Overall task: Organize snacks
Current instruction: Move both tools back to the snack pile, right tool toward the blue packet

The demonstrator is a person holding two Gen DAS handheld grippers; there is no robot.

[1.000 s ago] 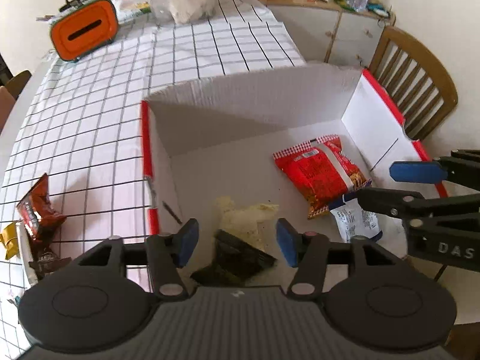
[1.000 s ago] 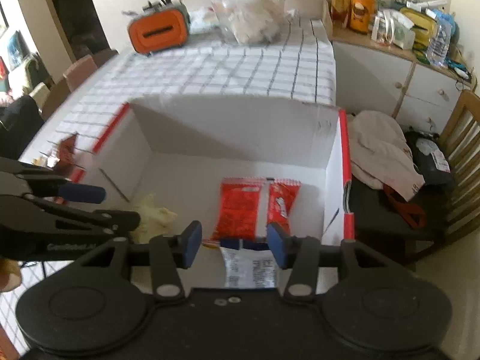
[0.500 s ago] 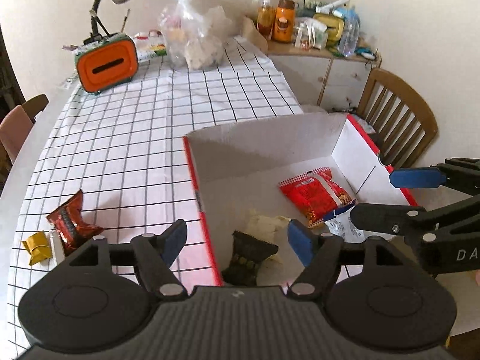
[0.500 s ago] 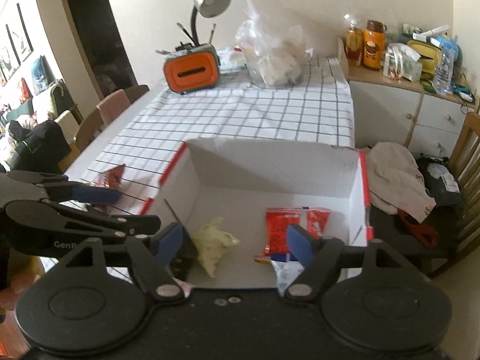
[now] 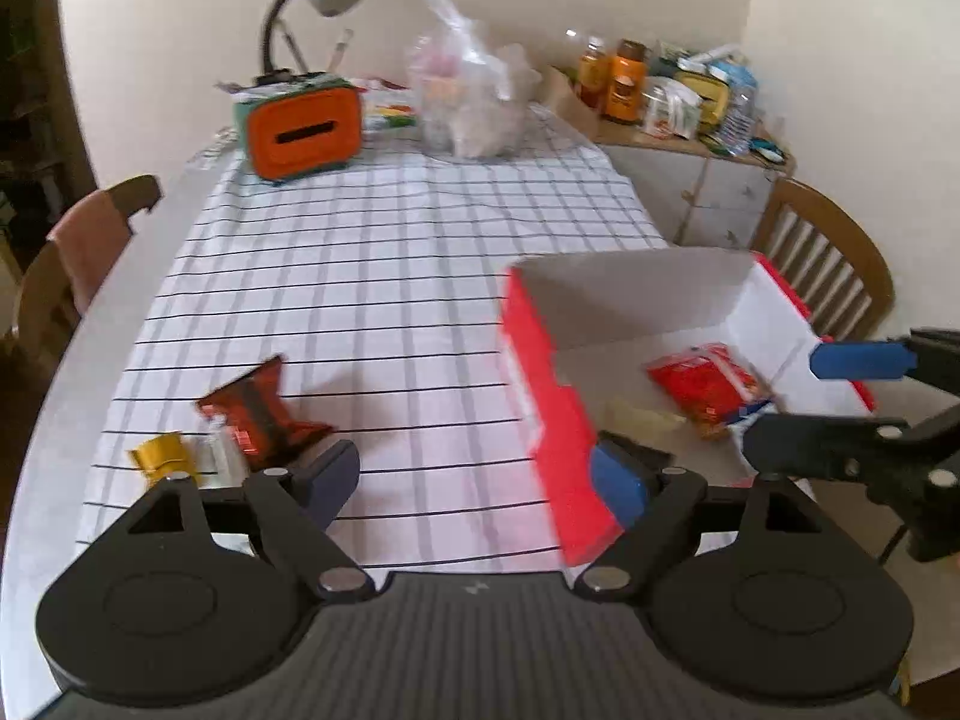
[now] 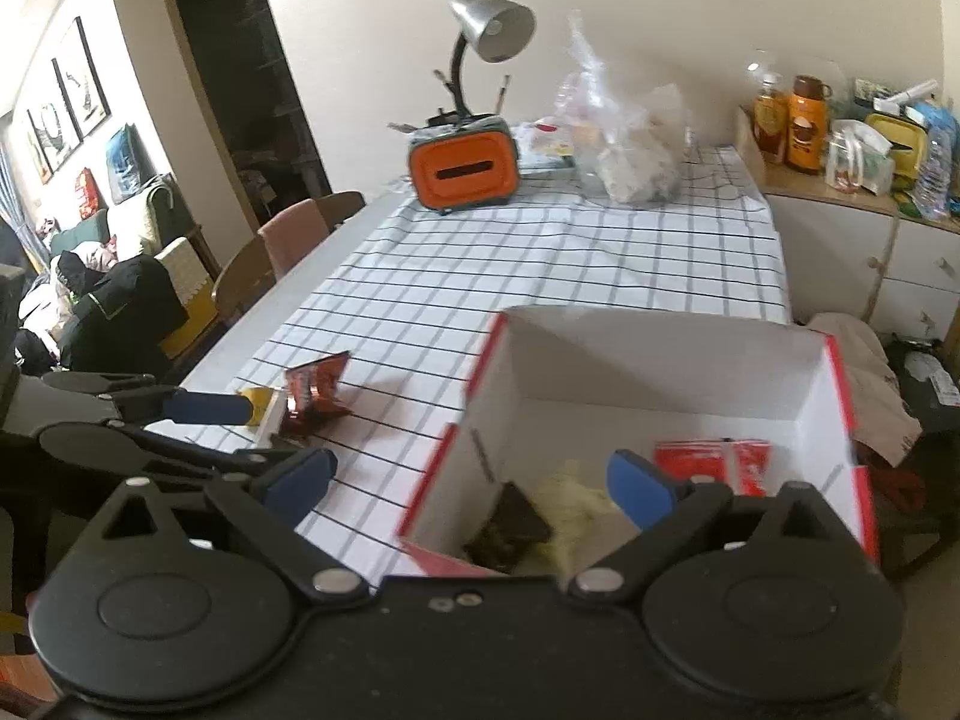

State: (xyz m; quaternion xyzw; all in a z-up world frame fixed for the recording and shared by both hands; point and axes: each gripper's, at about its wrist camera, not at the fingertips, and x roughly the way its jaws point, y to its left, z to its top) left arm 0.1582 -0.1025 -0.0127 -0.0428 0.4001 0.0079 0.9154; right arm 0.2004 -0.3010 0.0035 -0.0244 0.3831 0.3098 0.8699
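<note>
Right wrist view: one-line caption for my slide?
Right gripper, jaws opening and empty, above the box holding three snack packets.

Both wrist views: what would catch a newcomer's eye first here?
The red-edged white box at the table's near right corner, with a red snack bag, a pale packet and a dark packet inside. Then the loose snacks left on the checked tablecloth, and the orange case at the far end.
</note>
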